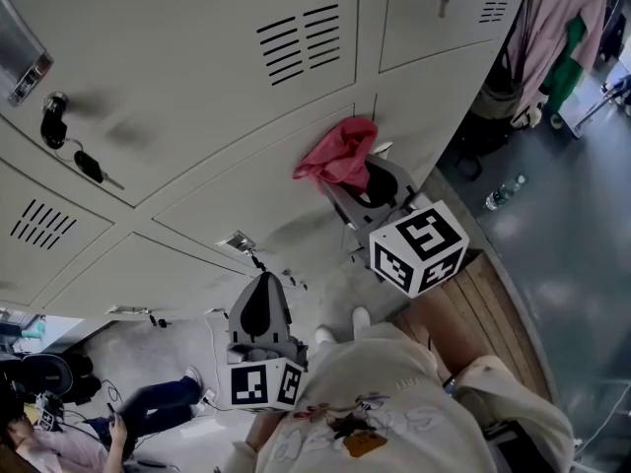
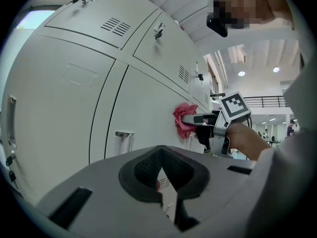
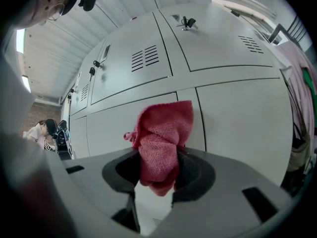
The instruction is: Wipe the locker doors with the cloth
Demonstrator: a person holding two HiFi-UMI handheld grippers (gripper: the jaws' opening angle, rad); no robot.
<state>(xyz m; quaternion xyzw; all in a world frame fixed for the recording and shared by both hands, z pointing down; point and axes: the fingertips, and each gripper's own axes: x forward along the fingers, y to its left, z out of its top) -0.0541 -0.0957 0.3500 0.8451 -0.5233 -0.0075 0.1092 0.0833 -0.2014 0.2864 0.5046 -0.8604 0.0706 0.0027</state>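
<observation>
Left hand-held gripper (image 1: 264, 282) low, jaws together, empty | right hand-held gripper (image 1: 363, 177) raised, clamped on cloth (image 1: 340, 151) at locker door (image 1: 222, 203)

The locker doors (image 1: 197, 87) are showing smooth painted metal with a matt, pale finish. The cloth (image 3: 161, 133) is looking like rough woven fabric, soft and matt. The left gripper (image 2: 160, 165) and the right gripper (image 3: 159, 160) are showing matt grey plastic bodies, with dark, finely textured pads in the jaws. The floor (image 1: 572, 254) is shining glossy, and a plank (image 1: 488, 299) beside it is looking like wood.
</observation>
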